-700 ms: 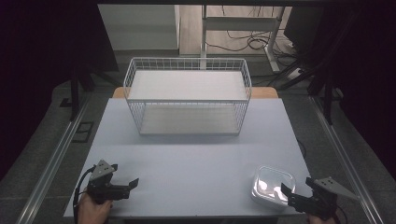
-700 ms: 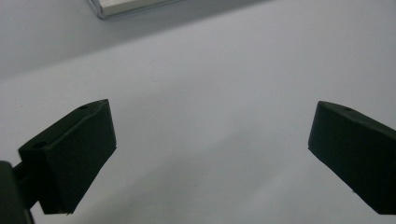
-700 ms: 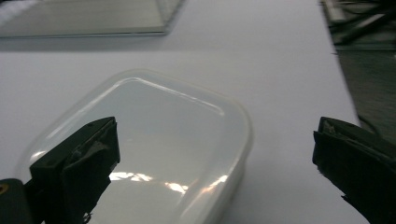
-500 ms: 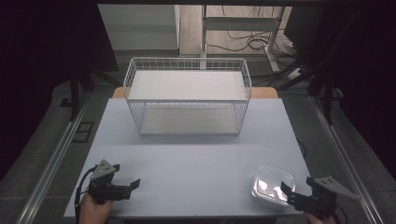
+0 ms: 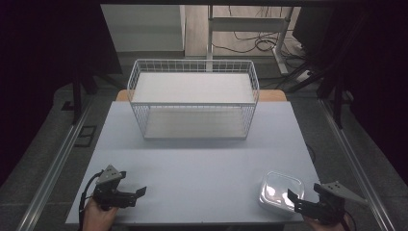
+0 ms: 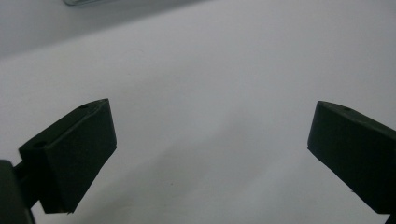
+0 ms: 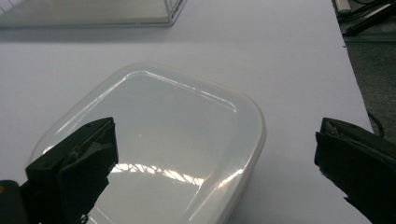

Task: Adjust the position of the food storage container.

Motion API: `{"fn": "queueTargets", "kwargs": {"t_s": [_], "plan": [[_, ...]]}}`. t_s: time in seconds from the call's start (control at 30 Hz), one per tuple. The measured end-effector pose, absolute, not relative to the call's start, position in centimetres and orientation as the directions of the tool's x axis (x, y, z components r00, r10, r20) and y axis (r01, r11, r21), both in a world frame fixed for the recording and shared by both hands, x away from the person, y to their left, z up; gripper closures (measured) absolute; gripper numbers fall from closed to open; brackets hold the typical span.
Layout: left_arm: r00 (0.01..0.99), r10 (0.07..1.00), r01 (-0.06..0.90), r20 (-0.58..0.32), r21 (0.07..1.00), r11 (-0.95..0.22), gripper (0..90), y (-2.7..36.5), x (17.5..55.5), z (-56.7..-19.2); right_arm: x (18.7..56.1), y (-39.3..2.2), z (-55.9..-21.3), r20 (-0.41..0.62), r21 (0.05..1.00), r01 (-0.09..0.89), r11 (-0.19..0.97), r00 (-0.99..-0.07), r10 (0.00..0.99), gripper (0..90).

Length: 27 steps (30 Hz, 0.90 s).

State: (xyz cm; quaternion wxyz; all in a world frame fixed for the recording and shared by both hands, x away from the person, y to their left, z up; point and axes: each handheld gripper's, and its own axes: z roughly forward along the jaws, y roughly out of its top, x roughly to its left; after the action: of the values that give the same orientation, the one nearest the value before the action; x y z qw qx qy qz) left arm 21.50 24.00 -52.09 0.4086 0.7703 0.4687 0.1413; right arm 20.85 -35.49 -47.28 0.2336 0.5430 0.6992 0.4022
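Observation:
A white, translucent lidded container (image 5: pixel 280 191) lies flat near the table's front right corner. My right gripper (image 5: pixel 292 201) sits just right of it at the table edge, open, jaws pointing left at its near side. In the right gripper view the container (image 7: pixel 154 140) lies in front of the right gripper (image 7: pixel 215 140), with the left jaw over its lid and the right jaw off its edge over the table; neither touches it. At the front left my left gripper (image 5: pixel 139 192) is open, pointing right. In its own view the left gripper (image 6: pixel 210 140) has only table between its jaws.
A white wire basket (image 5: pixel 192 120) with a white floor stands at the back middle of the pale table (image 5: pixel 202 163). Its corner (image 7: pixel 173 11) appears at the top of the right gripper view. Dark floor, rails and cables surround the table.

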Motion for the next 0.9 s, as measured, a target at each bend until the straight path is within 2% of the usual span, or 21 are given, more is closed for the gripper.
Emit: {"fn": "queueTargets", "kwargs": {"t_s": [0.07,0.13,0.17,0.2,0.27,0.3,0.37,0.4,0.43,0.47,0.5,0.53,0.57,0.63,0.7,0.9], "plan": [[0.518,0.84,0.611,-0.163,0.758,-0.229,0.7,23.9,21.5,-52.2,20.8,-35.4,-47.2,0.094,0.813,0.574,0.098,-0.296,0.951,0.0],[0.522,0.837,0.612,-0.162,0.755,-0.236,0.7,23.9,21.6,-52.2,20.6,-35.4,-46.9,0.072,0.815,0.569,0.109,-0.286,0.956,4.7],[0.523,0.837,0.612,-0.159,0.754,-0.239,0.7,23.8,21.6,-52.2,20.5,-35.5,-46.8,0.06,0.819,0.562,0.115,-0.284,0.957,10.9],[0.523,0.837,0.612,-0.159,0.754,-0.239,0.7,23.8,21.6,-52.2,20.5,-35.5,-46.8,0.06,0.819,0.562,0.115,-0.284,0.957,10.9],[0.524,0.837,0.614,-0.16,0.752,-0.24,0.7,23.8,21.6,-52.3,20.1,-35.6,-46.3,0.034,0.826,0.548,0.135,-0.287,0.957,30.1],[0.523,0.837,0.615,-0.162,0.752,-0.239,0.7,23.8,21.6,-52.3,19.9,-35.7,-46.2,0.016,0.821,0.552,0.145,-0.275,0.961,42.7],[0.524,0.837,0.613,-0.161,0.753,-0.239,0.7,23.8,21.6,-52.3,19.6,-35.8,-46.1,-0.005,0.813,0.559,0.163,-0.272,0.962,54.2],[0.524,0.837,0.613,-0.161,0.753,-0.239,0.7,23.8,21.6,-52.3,19.6,-35.8,-46.1,-0.005,0.813,0.559,0.163,-0.272,0.962,54.2],[0.523,0.837,0.613,-0.162,0.754,-0.237,0.7,23.9,21.6,-52.3,19.5,-35.8,-46.0,-0.025,0.806,0.563,0.183,-0.276,0.961,58.6],[0.523,0.837,0.613,-0.163,0.754,-0.237,0.8,23.9,21.6,-52.3,19.3,-35.8,-45.8,-0.045,0.794,0.575,0.199,-0.27,0.962,70.9],[0.523,0.837,0.615,-0.163,0.752,-0.237,0.8,23.9,21.6,-52.3,19.3,-35.8,-45.8,-0.045,0.794,0.575,0.199,-0.27,0.962,70.9],[0.526,0.834,0.621,-0.168,0.746,-0.241,0.8,23.8,21.7,-52.4,19.1,-36.0,-45.7,-0.034,0.781,0.598,0.182,-0.25,0.968,81.3],[0.526,0.834,0.621,-0.168,0.746,-0.241,0.9,23.8,21.7,-52.4,19.1,-36.0,-45.7,-0.034,0.781,0.598,0.182,-0.25,0.968,81.3],[0.53,0.831,0.621,-0.17,0.744,-0.244,0.9,23.7,21.6,-52.4,19.1,-36.3,-46.1,-0.013,0.746,0.646,0.165,-0.234,0.972,89.2],[0.531,0.83,0.621,-0.17,0.744,-0.245,1.0,23.7,21.6,-52.4,19.4,-36.3,-46.6,-0.002,0.714,0.68,0.168,-0.237,0.971,89.6],[0.527,0.831,0.627,-0.179,0.741,-0.239,1.0,23.7,21.7,-52.4,19.7,-35.9,-47.0,-0.015,0.702,0.689,0.18,-0.238,0.971,89.6]]}}
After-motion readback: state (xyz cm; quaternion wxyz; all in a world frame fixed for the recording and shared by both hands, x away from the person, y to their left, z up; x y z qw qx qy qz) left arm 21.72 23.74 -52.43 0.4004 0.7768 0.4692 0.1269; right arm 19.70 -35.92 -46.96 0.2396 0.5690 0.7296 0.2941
